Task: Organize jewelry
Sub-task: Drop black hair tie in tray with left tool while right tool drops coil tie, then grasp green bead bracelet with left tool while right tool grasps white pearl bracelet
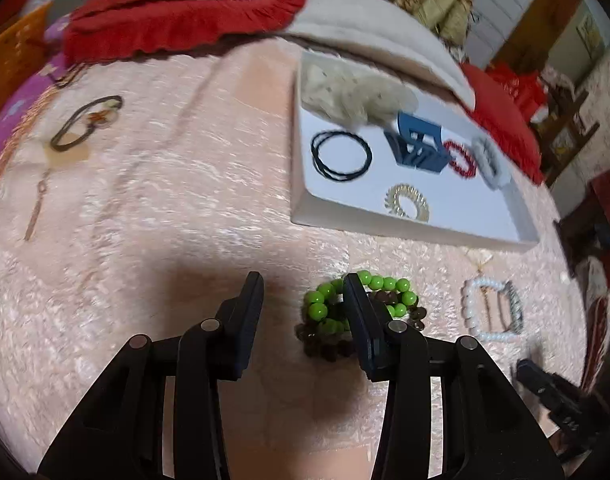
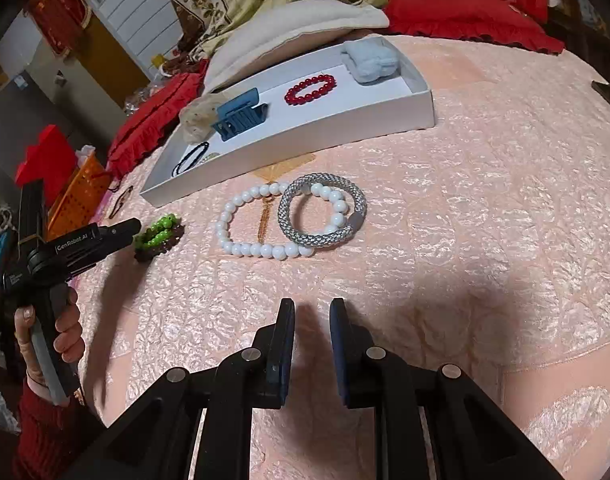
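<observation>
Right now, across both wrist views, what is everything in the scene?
white tray: 1, on pink bedspread
blue hair claw: 1, in tray
red bead bracelet: 1, in tray
black hair ties: thin loops, in tray
gold spiral hair tie: 1, in tray
pale blue fuzzy item: 1, tray corner
green bead bracelet: 1, on brown bead bracelet, bedspread
white bead bracelet: 1, bedspread
silver woven bracelet: 1, overlapping white one
left gripper: open, at green beads
right gripper: open, empty

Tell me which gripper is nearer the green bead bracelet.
Left. The left gripper is open right beside the green bead bracelet; the right gripper hangs well back from it.
</observation>
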`<state>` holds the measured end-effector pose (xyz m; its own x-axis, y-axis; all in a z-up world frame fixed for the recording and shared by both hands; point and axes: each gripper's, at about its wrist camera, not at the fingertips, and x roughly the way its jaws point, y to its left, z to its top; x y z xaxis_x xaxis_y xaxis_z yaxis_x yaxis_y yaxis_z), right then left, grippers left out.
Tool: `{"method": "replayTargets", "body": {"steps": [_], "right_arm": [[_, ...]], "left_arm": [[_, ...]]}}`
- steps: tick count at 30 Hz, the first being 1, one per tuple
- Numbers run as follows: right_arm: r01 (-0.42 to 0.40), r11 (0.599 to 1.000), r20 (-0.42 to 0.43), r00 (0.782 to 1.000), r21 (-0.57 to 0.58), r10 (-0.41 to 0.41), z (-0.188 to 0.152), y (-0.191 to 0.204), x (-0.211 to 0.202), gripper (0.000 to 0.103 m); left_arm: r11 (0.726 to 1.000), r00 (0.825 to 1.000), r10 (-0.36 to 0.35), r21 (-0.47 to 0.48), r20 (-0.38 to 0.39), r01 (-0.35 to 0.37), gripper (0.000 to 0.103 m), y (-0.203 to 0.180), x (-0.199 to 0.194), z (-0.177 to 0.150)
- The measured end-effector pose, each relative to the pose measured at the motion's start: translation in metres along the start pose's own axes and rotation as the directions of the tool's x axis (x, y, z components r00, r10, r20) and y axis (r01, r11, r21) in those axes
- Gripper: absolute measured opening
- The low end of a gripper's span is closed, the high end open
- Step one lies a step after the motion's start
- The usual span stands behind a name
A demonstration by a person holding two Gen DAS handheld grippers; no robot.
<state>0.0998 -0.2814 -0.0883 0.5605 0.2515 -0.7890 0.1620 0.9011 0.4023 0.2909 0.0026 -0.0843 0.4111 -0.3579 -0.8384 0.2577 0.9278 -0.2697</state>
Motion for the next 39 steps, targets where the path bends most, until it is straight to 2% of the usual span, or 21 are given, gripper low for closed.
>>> {"method": "replayTargets", "body": {"steps": [1, 3, 5, 8, 14, 19, 31, 33, 36, 39], "right_arm": [[0.003, 1.0, -0.002, 1.0, -0.004, -0.003, 0.001, 0.003, 0.0, 0.016], [-0.01, 1.0, -0.001, 1.0, -0.016, 0.01, 0.002, 0.01, 0.0, 0.016], [-0.003, 0.998, 0.005, 1.0, -0.068, 0.004, 0.001, 0.024, 0.001, 0.016], [0.006, 0.995, 0.006, 1.0, -0.103, -0.005, -0.001, 0.031, 0.002, 0.016], [0.006, 0.988, 0.008, 1.0, -0.154, -0.005, -0.005, 0.043, 0.004, 0.016], [-0.009, 0.987, -0.012, 1.0, -0.161, 0.007, -0.003, 0.045, 0.01, 0.016], [-0.023, 0.968, -0.038, 0.999, -0.25, 0.014, 0.026, 0.084, 0.037, 0.016], [-0.009, 0.962, -0.034, 0.999, -0.273, -0.001, 0.03, 0.089, 0.04, 0.018], [0.028, 0.953, -0.031, 0.999, -0.301, -0.039, 0.036, 0.094, 0.047, 0.026], [0.056, 0.947, -0.042, 0.996, -0.317, -0.073, 0.04, 0.092, 0.055, 0.027]], "left_arm": [[1.0, 1.0, 0.013, 0.015, -0.005, -0.013, 0.036, -0.003, 0.002, 0.0], [1.0, 1.0, -0.014, 0.027, -0.022, 0.015, 0.009, -0.007, 0.004, -0.001], [0.997, 0.997, -0.071, 0.015, -0.043, 0.072, 0.008, -0.009, 0.004, -0.003], [0.997, 0.998, -0.068, 0.044, -0.017, 0.069, 0.008, -0.017, -0.006, -0.01], [0.988, 0.982, -0.15, -0.016, 0.117, 0.152, 0.008, -0.003, -0.053, -0.009], [0.988, 0.977, -0.131, -0.063, 0.169, 0.143, 0.008, 0.016, -0.069, -0.004], [0.987, 0.981, -0.114, -0.093, 0.155, 0.13, 0.008, 0.03, -0.063, -0.002], [0.987, 0.981, -0.114, -0.091, 0.159, 0.13, 0.008, 0.03, -0.063, -0.002], [0.99, 0.981, -0.099, -0.088, 0.164, 0.114, 0.008, 0.03, -0.062, -0.001], [0.991, 0.983, -0.091, -0.086, 0.162, 0.106, 0.008, 0.03, -0.061, -0.001]]}}
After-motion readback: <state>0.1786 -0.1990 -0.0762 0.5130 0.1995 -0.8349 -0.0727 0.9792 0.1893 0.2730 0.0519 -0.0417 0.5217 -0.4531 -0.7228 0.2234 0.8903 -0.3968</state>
